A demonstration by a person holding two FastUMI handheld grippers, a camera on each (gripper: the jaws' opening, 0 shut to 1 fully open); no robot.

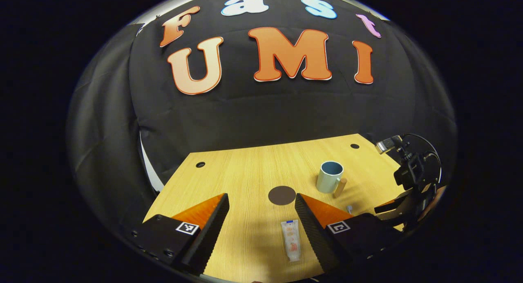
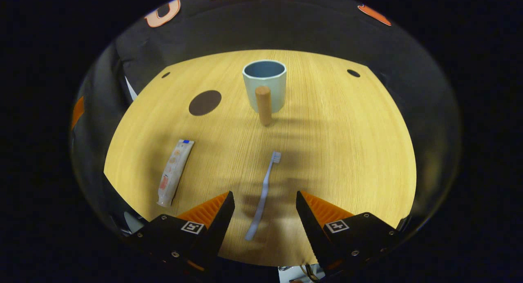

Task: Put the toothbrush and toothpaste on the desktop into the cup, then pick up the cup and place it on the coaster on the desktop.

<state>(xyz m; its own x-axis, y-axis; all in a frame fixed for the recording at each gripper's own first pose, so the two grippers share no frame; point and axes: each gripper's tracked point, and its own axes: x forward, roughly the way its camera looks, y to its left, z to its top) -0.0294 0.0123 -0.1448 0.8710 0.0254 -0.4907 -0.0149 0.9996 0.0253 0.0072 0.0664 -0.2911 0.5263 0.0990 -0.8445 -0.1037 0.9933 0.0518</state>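
Pale wood grain runs across the desktop, and everything on it lies untouched. In the right gripper view the right gripper hangs over the near edge with its jaws spread wide and nothing between the pads; the toothbrush lies flat on the wood in line with that gap, bristles pointing toward the far edge, handle end toward the near one. Beyond it stands the cup, upright, pale blue-green, its wooden handle facing the camera. The dark round coaster sits to the cup's left, apart from it. The toothpaste lies flat toward the left edge, well apart from the brush.

Over to the left gripper view: the left gripper is wide open too, holding nothing. The toothpaste lies just inside its right finger, near the near edge. The coaster is farther on, the cup to its right, and the other gripper shows at the right edge.
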